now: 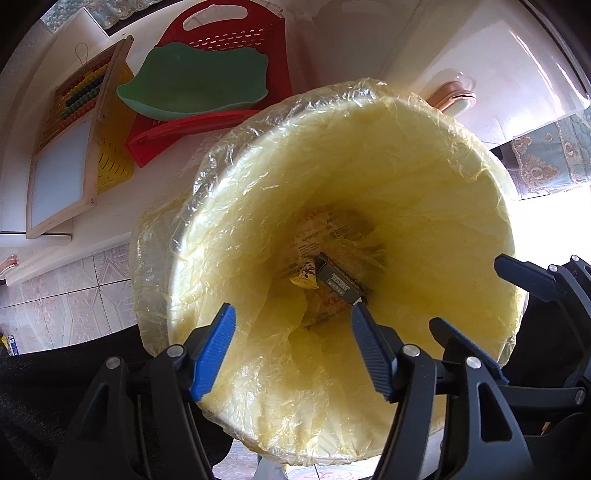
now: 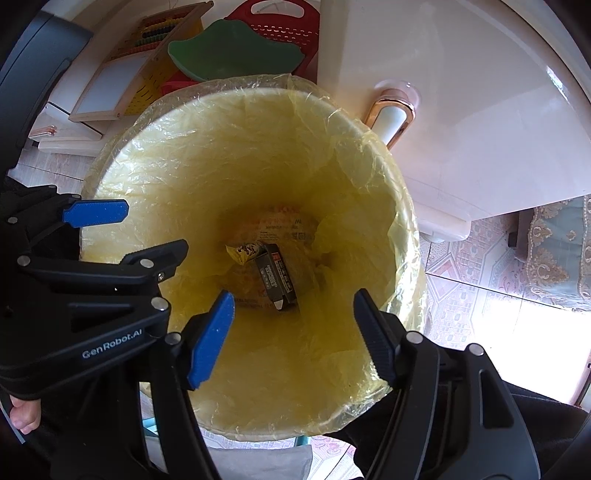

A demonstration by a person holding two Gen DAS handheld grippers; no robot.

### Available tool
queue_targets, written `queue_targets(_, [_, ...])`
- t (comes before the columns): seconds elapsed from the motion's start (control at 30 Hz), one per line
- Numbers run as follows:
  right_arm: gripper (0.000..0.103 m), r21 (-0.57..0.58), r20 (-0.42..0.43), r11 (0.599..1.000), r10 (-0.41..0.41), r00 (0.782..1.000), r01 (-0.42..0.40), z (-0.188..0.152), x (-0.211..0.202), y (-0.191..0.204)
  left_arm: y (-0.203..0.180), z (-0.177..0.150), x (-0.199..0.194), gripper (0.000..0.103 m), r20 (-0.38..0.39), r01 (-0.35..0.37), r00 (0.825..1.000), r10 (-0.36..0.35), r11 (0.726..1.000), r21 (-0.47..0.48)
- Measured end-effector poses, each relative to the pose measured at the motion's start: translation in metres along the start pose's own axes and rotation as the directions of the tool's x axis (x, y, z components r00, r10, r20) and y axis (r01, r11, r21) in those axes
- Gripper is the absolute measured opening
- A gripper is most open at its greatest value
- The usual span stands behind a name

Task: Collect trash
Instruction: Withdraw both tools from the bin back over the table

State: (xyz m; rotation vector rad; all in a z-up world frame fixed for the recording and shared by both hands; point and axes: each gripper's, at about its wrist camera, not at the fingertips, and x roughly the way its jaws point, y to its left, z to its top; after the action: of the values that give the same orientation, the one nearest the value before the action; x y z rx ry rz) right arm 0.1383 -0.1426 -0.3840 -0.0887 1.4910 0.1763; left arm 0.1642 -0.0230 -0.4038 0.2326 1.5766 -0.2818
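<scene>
Lined bin with dark box and yellow wrapper (bottom), both hand-held grippers wide apart, empty.

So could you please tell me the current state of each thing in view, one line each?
Left gripper: open, empty, above the bin.
Right gripper: open, empty, above the bin.
Trash bin: upright, lined with a yellow bag, nearly empty.
Dark carton: lying at the bin's bottom.
Yellow wrapper: crumpled, beside the carton.
Green bowl: empty, on a red basket.

A box and a wrapper lie side by side at the bottom of the bin. Behind the bin sits a bowl.
</scene>
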Motion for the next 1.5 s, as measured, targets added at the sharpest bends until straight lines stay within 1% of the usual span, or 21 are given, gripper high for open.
queue_targets(0.1, [0.067, -0.013, 0.001, 1.0, -0.004, 1.0, 0.004, -0.002, -0.003, 0.002, -0.001, -0.003, -0.001, 0.066, -0.009, -0.014, 1.0, 0.015, 1.0, 0.016])
queue_targets(0.17, [0.068, -0.023, 0.005, 1.0, 0.003, 1.0, -0.003, -0.004, -0.009, 0.003, -0.002, -0.004, -0.008, 0.07, -0.015, -0.029, 0.999, 0.03, 0.999, 0.035])
queue_targets(0.23, [0.073, -0.037, 0.008, 0.999, 0.018, 1.0, -0.017, -0.008, -0.017, 0.003, -0.001, -0.007, -0.018, 0.07, -0.018, -0.023, 1.0, 0.024, 0.998, 0.06])
queue_targets(0.27, [0.076, -0.045, 0.012, 0.999, 0.024, 1.0, -0.023, -0.009, -0.023, 0.003, -0.001, -0.01, -0.026, 0.071, -0.015, -0.016, 1.0, 0.018, 0.997, 0.077])
queue_targets(0.33, [0.077, -0.067, 0.026, 0.996, 0.055, 0.998, -0.054, -0.015, -0.037, 0.003, 0.0, -0.017, -0.043, 0.073, -0.011, -0.005, 1.0, 0.006, 0.994, 0.112])
queue_targets(0.43, [0.081, -0.106, 0.041, 0.991, 0.091, 0.995, -0.086, -0.025, -0.064, 0.002, 0.003, -0.03, -0.074, 0.08, -0.019, 0.031, 0.999, -0.028, 0.988, 0.152])
queue_targets(0.53, [0.082, -0.131, 0.077, 0.982, 0.146, 0.986, -0.135, -0.032, -0.102, -0.004, 0.006, -0.048, -0.114, 0.08, -0.003, 0.058, 0.998, -0.058, 0.978, 0.2])
queue_targets(0.6, [0.082, -0.151, 0.111, 0.979, 0.158, 0.981, -0.14, -0.033, -0.132, -0.012, 0.009, -0.057, -0.146, 0.081, 0.018, 0.041, 0.999, -0.047, 0.971, 0.237])
queue_targets(0.67, [0.082, -0.176, 0.157, 0.977, 0.148, 0.976, -0.12, -0.029, -0.167, -0.019, 0.014, -0.061, -0.182, 0.081, 0.058, -0.02, 0.998, 0.005, 0.964, 0.266])
queue_targets(0.73, [0.082, -0.206, 0.219, 0.975, 0.125, 0.968, -0.079, -0.022, -0.207, -0.027, 0.019, -0.059, -0.224, 0.081, 0.12, -0.093, 0.991, 0.059, 0.951, 0.296])
queue_targets(0.8, [0.084, -0.234, 0.283, 0.971, 0.122, 0.951, -0.054, -0.011, -0.25, -0.035, 0.026, -0.051, -0.27, 0.081, 0.189, -0.16, 0.976, 0.104, 0.936, 0.312])
queue_targets(0.87, [0.089, -0.263, 0.344, 0.964, 0.125, 0.93, -0.033, 0.002, -0.292, -0.044, 0.031, -0.042, -0.314, 0.087, 0.251, -0.201, 0.96, 0.119, 0.921, 0.332])
queue_targets(0.93, [0.089, -0.286, 0.393, 0.958, 0.144, 0.908, -0.027, 0.019, -0.333, -0.05, 0.031, -0.03, -0.354, 0.089, 0.31, -0.252, 0.94, 0.142, 0.901, 0.354])
queue_targets(0.97, [0.089, -0.303, 0.411, 0.953, 0.158, 0.898, -0.029, 0.029, -0.352, -0.053, 0.031, -0.023, -0.371, 0.089, 0.33, -0.273, 0.932, 0.15, 0.89, 0.366])
queue_targets(1.03, [0.09, -0.334, 0.436, 0.942, 0.188, 0.88, -0.036, 0.049, -0.386, -0.06, 0.028, -0.011, -0.401, 0.089, 0.347, -0.297, 0.924, 0.158, 0.869, 0.395])
queue_targets(1.1, [0.091, -0.333, 0.445, 0.941, 0.205, 0.872, -0.052, 0.072, -0.411, -0.068, 0.025, 0.001, -0.426, 0.089, 0.366, -0.32, 0.916, 0.165, 0.85, 0.419])
queue_targets(1.13, [0.091, -0.336, 0.447, 0.94, 0.218, 0.868, -0.063, 0.083, -0.421, -0.073, 0.024, 0.007, -0.436, 0.089, 0.373, -0.325, 0.913, 0.164, 0.843, 0.427])
queue_targets(1.17, [0.091, -0.331, 0.455, 0.942, 0.216, 0.864, -0.062, 0.093, -0.43, -0.076, 0.024, 0.015, -0.445, 0.09, 0.374, -0.325, 0.913, 0.163, 0.844, 0.427])
queue_targets(1.27, [0.091, -0.314, 0.47, 0.949, 0.176, 0.865, -0.022, 0.124, -0.446, -0.083, 0.027, 0.037, -0.463, 0.09, 0.342, -0.291, 0.928, 0.145, 0.855, 0.429])
queue_targets(1.33, [0.091, -0.313, 0.468, 0.95, 0.172, 0.867, -0.019, 0.144, -0.451, -0.085, 0.027, 0.054, -0.464, 0.09, 0.331, -0.31, 0.928, 0.173, 0.849, 0.427])
queue_targets(1.5, [0.091, -0.306, 0.462, 0.952, 0.165, 0.871, -0.018, 0.185, -0.451, -0.089, 0.035, 0.089, -0.446, 0.09, 0.292, -0.341, 0.929, 0.229, 0.835, 0.432])
